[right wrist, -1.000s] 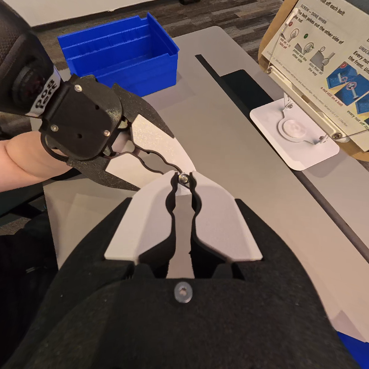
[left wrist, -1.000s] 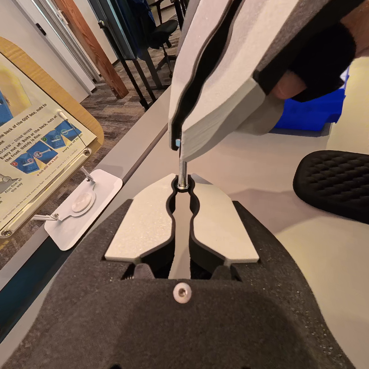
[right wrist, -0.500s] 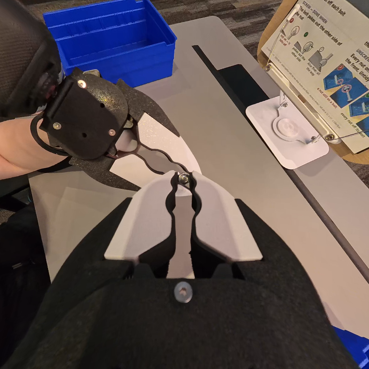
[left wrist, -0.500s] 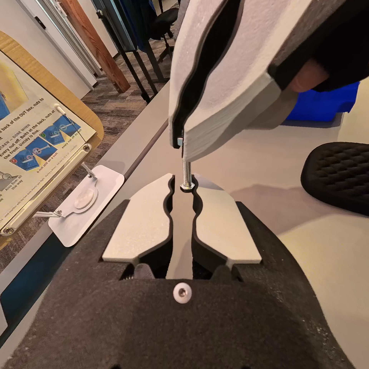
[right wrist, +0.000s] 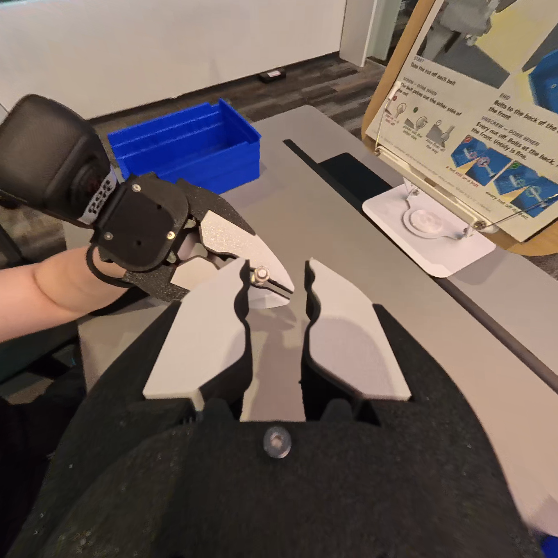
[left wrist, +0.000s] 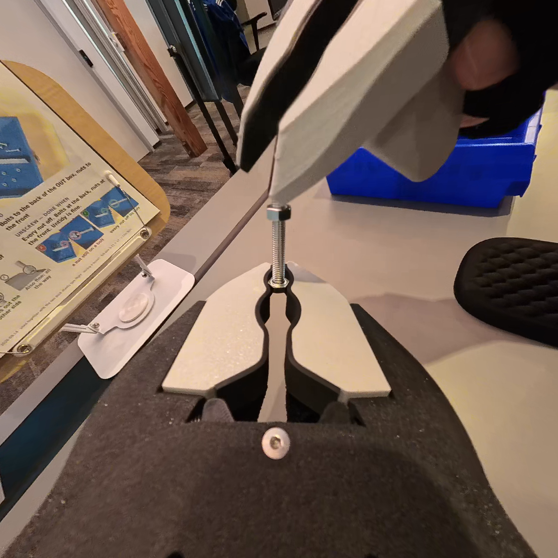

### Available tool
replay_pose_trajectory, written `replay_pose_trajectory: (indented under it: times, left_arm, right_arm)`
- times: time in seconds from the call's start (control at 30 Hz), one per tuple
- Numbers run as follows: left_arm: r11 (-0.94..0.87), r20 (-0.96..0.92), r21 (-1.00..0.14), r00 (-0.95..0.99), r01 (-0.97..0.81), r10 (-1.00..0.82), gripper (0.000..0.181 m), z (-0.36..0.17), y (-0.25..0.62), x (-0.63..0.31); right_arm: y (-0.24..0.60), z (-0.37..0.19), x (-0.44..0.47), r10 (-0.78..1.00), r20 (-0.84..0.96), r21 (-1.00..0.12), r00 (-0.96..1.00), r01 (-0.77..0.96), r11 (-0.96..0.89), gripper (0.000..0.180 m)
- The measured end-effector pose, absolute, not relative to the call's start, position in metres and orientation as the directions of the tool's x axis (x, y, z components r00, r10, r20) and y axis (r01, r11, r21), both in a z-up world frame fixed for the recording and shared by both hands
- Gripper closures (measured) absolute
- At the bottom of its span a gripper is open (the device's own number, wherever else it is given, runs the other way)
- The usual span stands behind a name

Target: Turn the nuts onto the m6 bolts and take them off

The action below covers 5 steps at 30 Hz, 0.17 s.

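Note:
A silver M6 bolt (left wrist: 278, 250) stands upright over the grey table (left wrist: 377, 241). My left gripper (left wrist: 279, 271) is shut on its lower end, with a hex part sitting in the notch between the fingertips. A silver nut (left wrist: 278, 215) sits on the bolt's top end. My right gripper (right wrist: 277, 265) is open and empty. It shows above the nut in the left wrist view (left wrist: 261, 178). In the right wrist view the nut (right wrist: 261, 274) is end-on, just beside my right gripper's left fingertip (right wrist: 241, 271), and the left gripper (right wrist: 283, 291) reaches in from the left.
A blue bin (right wrist: 187, 145) stands at the far end of the table and also shows in the left wrist view (left wrist: 437, 169). An instruction board (right wrist: 483, 136) on a white base (right wrist: 422, 229) stands along the table's side. A black mesh pad (left wrist: 513, 287) lies to the right. The left gripper's tips are roughly 6 cm from the right gripper's.
My right gripper has opened, let go of the nut and drawn back from the bolt. The nut stays on the bolt's top. My left gripper still holds the bolt.

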<state>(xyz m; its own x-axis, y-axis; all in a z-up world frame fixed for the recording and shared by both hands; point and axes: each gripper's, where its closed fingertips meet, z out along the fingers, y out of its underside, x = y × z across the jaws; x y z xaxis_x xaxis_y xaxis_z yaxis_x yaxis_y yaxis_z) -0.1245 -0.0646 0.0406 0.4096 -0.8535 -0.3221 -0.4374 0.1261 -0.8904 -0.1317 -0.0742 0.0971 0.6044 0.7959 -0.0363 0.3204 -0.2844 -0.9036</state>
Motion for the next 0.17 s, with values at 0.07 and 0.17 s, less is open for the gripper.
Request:
replay_pose_trajectory:
  times: [0.07,0.17]
  left_arm:
    - [0.123,-0.321,-0.890,0.411,-0.439,-0.853,0.177,0.040,-0.064,-0.125]
    - [0.125,-0.323,-0.890,0.414,-0.438,-0.851,0.177,0.041,-0.064,-0.125]
  right_arm:
    - [-0.075,0.093,-0.133,0.799,-0.057,-0.895,0.599,0.324,-0.306,0.146]
    - [-0.073,0.083,-0.131,0.789,-0.043,-0.869,0.612,0.367,-0.332,0.147]
